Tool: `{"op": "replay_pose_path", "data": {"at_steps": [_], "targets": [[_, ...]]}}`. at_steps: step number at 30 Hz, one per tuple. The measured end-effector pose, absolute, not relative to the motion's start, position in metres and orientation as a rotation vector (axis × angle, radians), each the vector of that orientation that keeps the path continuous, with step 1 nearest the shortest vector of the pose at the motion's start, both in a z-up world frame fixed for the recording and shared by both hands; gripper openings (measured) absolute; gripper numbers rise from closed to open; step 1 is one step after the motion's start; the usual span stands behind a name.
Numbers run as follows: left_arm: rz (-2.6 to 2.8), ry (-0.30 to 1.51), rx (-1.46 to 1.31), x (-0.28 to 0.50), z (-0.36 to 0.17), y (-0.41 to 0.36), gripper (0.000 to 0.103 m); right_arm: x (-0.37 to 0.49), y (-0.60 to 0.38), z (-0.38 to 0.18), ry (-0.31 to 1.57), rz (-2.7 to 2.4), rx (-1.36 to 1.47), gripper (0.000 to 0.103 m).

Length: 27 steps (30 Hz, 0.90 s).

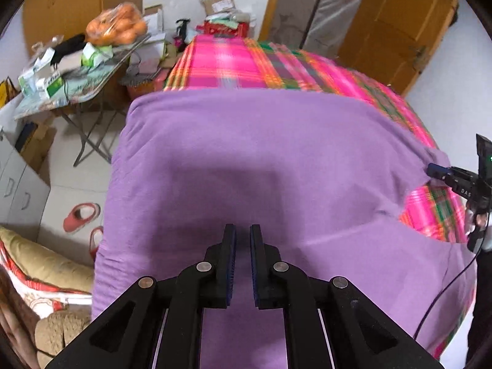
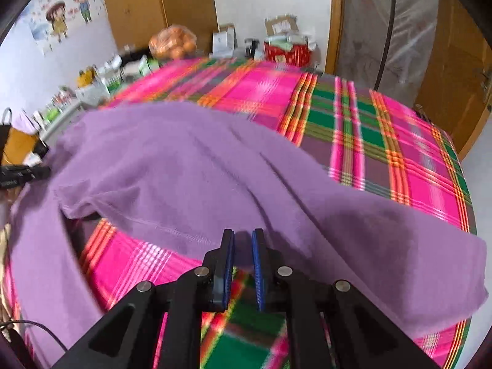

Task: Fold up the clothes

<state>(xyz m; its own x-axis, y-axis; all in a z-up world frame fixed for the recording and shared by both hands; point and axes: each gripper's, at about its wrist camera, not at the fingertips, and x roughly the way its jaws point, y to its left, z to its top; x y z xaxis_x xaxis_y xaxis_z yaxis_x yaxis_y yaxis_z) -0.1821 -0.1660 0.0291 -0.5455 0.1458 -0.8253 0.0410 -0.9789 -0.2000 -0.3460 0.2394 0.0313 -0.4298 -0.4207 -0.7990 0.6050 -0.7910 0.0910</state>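
Observation:
A purple garment (image 1: 261, 166) lies spread over a pink and green plaid bed cover (image 1: 227, 61). My left gripper (image 1: 243, 233) is above the garment's near middle, its jaws nearly closed with a narrow gap and nothing visibly between them. In the right wrist view my right gripper (image 2: 243, 236) is shut on the purple garment's (image 2: 196, 166) hemmed edge and holds it lifted off the plaid cover (image 2: 384, 141). From the left wrist view the right gripper (image 1: 436, 170) shows at the far right edge, pinching the cloth.
A folding table (image 1: 101, 80) with a bag of oranges (image 1: 117, 27) and boxes stands left of the bed. Slippers (image 1: 81, 215) lie on the floor. A wooden door (image 1: 396, 24) and cardboard boxes (image 2: 286, 49) are at the back. A cable (image 1: 446, 286) hangs at right.

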Motion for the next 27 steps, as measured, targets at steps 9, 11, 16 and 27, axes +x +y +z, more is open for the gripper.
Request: {"op": "replay_pose_path", "data": {"at_steps": [9, 11, 16, 27], "targets": [[2.747, -0.340, -1.145, -0.180, 0.054, -0.087, 0.009, -0.374, 0.307, 0.044, 0.198, -2.404, 1.105, 0.029], [2.733, -0.325, -1.139, -0.184, 0.045, -0.073, 0.009, -0.388, 0.322, 0.038, 0.227, -2.438, 1.136, 0.030], [2.733, -0.285, -1.142, -0.189, 0.023, -0.066, 0.009, -0.409, 0.355, 0.030, 0.272, -2.468, 1.163, 0.034], [2.708, -0.366, -1.172, -0.196, 0.004, -0.076, 0.009, -0.448, 0.349, 0.019, 0.396, -2.359, 1.152, 0.051]]}}
